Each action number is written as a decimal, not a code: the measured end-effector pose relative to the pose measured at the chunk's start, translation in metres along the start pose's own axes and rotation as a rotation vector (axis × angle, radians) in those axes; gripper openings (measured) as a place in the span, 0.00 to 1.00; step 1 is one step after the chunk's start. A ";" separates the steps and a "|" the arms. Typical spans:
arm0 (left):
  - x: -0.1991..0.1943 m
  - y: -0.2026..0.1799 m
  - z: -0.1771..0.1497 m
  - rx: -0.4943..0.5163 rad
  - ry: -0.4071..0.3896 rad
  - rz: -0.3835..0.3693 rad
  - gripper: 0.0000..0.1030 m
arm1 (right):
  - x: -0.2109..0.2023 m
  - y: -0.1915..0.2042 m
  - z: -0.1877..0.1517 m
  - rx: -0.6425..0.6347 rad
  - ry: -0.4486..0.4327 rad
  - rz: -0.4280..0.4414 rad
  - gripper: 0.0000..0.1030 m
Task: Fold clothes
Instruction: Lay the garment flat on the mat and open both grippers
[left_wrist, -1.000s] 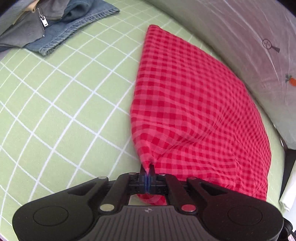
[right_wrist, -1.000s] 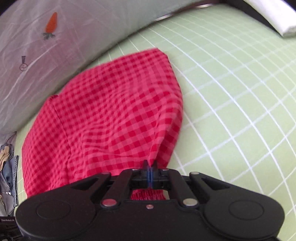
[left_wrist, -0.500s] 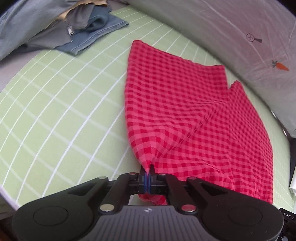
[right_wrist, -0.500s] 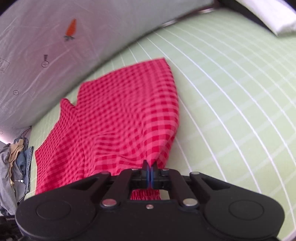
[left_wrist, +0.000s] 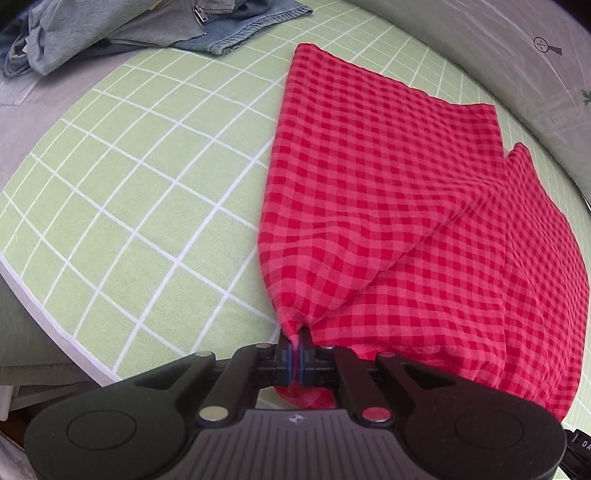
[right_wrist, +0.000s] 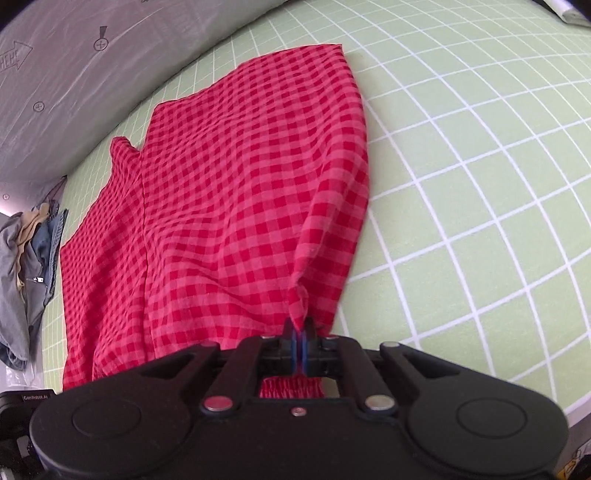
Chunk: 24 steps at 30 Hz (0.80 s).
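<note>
A red gingham garment (left_wrist: 388, 206) lies spread on the green grid mat (left_wrist: 147, 192), its near edge lifted. My left gripper (left_wrist: 295, 345) is shut on its near left corner. In the right wrist view the same garment (right_wrist: 229, 192) stretches away, and my right gripper (right_wrist: 300, 330) is shut on its near right corner. An elastic waistband part (right_wrist: 290, 387) shows under the right gripper. The two far ends lie flat, with a notch between them.
A pile of denim and grey clothes (left_wrist: 122, 29) lies at the far left of the mat, also seen in the right wrist view (right_wrist: 26, 266). A grey printed sheet (right_wrist: 92, 55) rises behind the mat. The mat's near left edge (left_wrist: 44, 314) is close.
Both grippers have pulled back toward me with the garment's near corners. More of the garment's far ends and the mat's near edge now show.
</note>
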<state>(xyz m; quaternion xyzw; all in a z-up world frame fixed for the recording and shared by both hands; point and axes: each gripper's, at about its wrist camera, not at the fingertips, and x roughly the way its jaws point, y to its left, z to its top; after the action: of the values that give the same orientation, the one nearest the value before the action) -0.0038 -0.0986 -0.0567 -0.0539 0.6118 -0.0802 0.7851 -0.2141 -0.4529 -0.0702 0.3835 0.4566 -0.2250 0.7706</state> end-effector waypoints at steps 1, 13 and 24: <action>-0.002 -0.002 -0.001 0.002 -0.003 0.002 0.07 | 0.001 -0.002 0.006 -0.007 -0.008 -0.006 0.14; -0.014 -0.004 -0.006 0.042 -0.060 0.000 0.01 | -0.010 -0.004 -0.003 -0.085 -0.052 0.008 0.02; -0.017 -0.009 0.001 0.025 -0.072 0.058 0.28 | -0.017 0.001 0.002 -0.135 -0.009 0.019 0.22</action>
<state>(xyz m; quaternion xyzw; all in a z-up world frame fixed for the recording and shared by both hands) -0.0076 -0.1039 -0.0389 -0.0293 0.5835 -0.0632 0.8091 -0.2211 -0.4539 -0.0542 0.3337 0.4635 -0.1883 0.7989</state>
